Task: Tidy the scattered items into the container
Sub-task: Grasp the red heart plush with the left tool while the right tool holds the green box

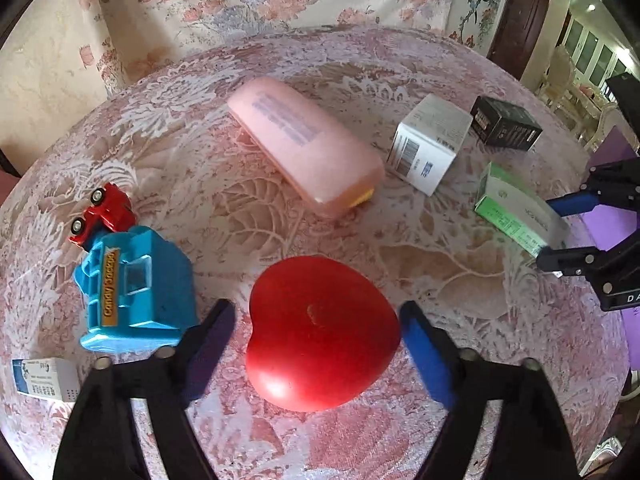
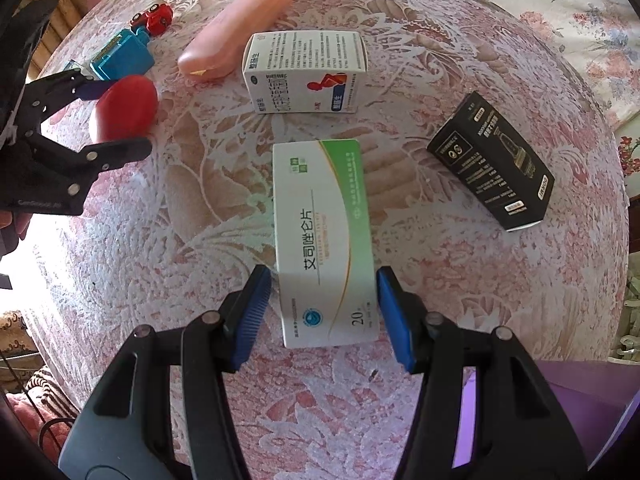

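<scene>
**Both grippers straddle items on the patterned tabletop**

The left gripper [image 1: 318, 344] has its 2 fingers apart around the glossy red heart-shaped object [image 1: 320, 336], pads not touching it. The right gripper [image 2: 320, 312] is clamped on the white-and-green cardboard medicine box [image 2: 322, 236]. A purple container [image 2: 560, 412] sits at the tabletop's [image 2: 460, 272] near-right edge.

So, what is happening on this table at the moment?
A person holds a gripper in each hand above a patterned table with scattered items. The left gripper has its fingers on both sides of a red heart, with gaps still visible. The right gripper straddles a green and white medicine box, its fingers close against the sides. Both items lie on the table.
</scene>
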{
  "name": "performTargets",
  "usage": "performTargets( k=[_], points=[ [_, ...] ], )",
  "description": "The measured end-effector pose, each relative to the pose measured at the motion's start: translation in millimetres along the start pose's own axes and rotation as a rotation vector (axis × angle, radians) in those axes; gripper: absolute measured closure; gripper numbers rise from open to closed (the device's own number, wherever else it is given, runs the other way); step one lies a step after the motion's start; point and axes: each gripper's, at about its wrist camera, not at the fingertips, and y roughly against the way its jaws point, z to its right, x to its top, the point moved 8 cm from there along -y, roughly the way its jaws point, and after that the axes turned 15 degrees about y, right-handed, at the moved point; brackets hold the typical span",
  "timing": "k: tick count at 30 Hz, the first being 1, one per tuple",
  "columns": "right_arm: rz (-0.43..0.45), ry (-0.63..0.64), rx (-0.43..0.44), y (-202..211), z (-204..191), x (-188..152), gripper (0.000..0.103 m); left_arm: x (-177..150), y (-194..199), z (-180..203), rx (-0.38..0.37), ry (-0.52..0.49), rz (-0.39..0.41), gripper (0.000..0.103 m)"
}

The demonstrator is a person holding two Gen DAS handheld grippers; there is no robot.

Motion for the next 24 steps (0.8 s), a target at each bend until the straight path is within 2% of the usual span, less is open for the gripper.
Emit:
performTargets(
  k=[2, 12, 17, 24],
  points=[
    [0.0, -0.001, 0.0, -0.2, -2.2, -2.5, 0.045, -1.0, -4.1, 1.6, -0.017, -0.005, -0.014, 0.034],
    [0.01, -0.004, -0.005, 1.6, -14.4, -9.3, 0.045, 2.2, -4.6, 3.3, -0.035, -0.003, -0.016, 0.034],
    [0.014, 0.005, -0.007, 3.9, -23.6, -15.1, 0.051, 3.8, -4.6, 2.7, -0.051, 0.005, -0.022, 0.035],
    [0.02, 0.014, -0.023, 6.6, -35.7, -25.4, 0.051, 4.2, -2.6, 1.5, -0.067, 0.01, -0.006, 0.036]
  ],
)
